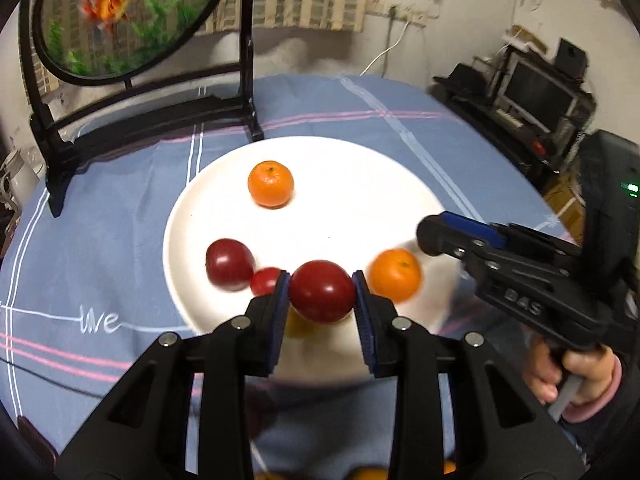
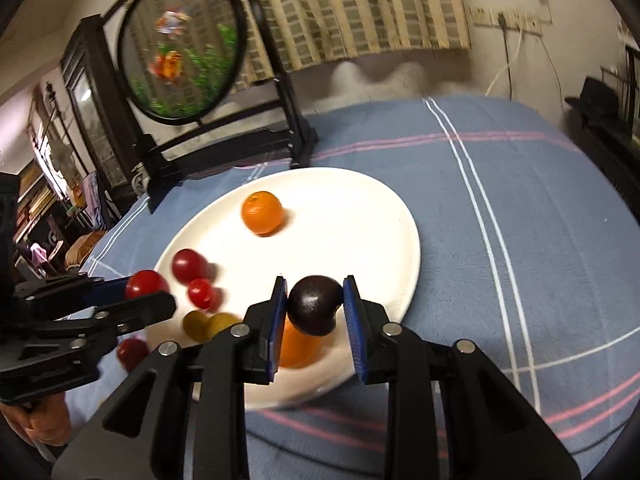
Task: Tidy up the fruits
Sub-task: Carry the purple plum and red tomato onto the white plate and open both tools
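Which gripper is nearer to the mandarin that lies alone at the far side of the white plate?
Right, though only slightly. The right gripper, shut on a dark fruit, hangs over the plate's near right edge; the left gripper, holding a red tomato, sits further from the mandarin.

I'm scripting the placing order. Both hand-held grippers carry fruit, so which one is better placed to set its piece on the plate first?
Probably right. The right hand-held gripper holds its dark plum above the white plate, just inside the near rim. The left hand-held gripper holds its red tomato beside crowded fruit.
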### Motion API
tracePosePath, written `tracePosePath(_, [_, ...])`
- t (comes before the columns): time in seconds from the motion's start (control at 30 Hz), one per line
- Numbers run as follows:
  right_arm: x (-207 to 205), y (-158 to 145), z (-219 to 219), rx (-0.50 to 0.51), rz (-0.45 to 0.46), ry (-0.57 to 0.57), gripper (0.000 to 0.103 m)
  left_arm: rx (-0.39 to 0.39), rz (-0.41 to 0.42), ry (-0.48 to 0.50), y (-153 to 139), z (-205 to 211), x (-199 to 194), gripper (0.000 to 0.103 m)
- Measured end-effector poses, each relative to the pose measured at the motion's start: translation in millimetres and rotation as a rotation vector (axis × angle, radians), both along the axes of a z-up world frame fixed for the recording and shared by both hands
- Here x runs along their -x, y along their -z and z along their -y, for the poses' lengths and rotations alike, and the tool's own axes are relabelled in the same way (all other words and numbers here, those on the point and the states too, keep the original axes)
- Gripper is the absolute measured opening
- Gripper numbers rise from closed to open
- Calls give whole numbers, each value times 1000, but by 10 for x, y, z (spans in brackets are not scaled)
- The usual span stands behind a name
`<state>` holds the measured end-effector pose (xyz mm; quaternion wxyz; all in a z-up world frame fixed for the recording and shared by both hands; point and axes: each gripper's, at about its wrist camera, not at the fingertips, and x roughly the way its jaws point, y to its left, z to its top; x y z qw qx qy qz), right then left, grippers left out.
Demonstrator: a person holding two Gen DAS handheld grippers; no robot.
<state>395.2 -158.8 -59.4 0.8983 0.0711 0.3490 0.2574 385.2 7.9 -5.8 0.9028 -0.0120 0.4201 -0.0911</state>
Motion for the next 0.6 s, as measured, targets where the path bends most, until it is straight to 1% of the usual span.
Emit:
tracePosePath(0.07, [-57,19,-10,-2,-6,-6,29,-10,-10,-5,51,13,-86,32])
tracePosePath(0.13, [-69,29,-35,5,-3,-19,30,-37,-14,-13,93,36,-162,32])
tracePosePath(0.23, [-74,31,-80,21,-8,-41,31,-50,-23,-22,133,41,-196,33])
tracePosePath(0.27, [-63,23,-83,29,-3,-39,32,-53,-17,-27,124,42,-181,46])
tracePosePath(0.3, [-48,13,-84,37,-3,-38,39,-59,-6,-32,87,46,-142,59])
tracePosePath(0.33, [3,-26,-72,45,-4,-41,58,-66,7,-45,38,39,-76,86])
tracePosePath(0.37, [37,-67,-62,43,7,-37,62,-68,32,-64,-26,19,3,90])
tracePosePath(0.43, [230,-200,6,20,77,-29,63,-66,99,-66,-199,-26,241,90])
tracePosePath(0.5, [422,-320,9,36,113,-64,63,-68,154,-61,-363,-85,542,94])
tracePosePath(0.53, [555,-369,17,42,128,-87,64,-64,180,-71,-412,-122,681,99])
tracePosePath(0.6, [817,-397,40,40,147,-138,64,-33,232,-89,-450,-211,976,101])
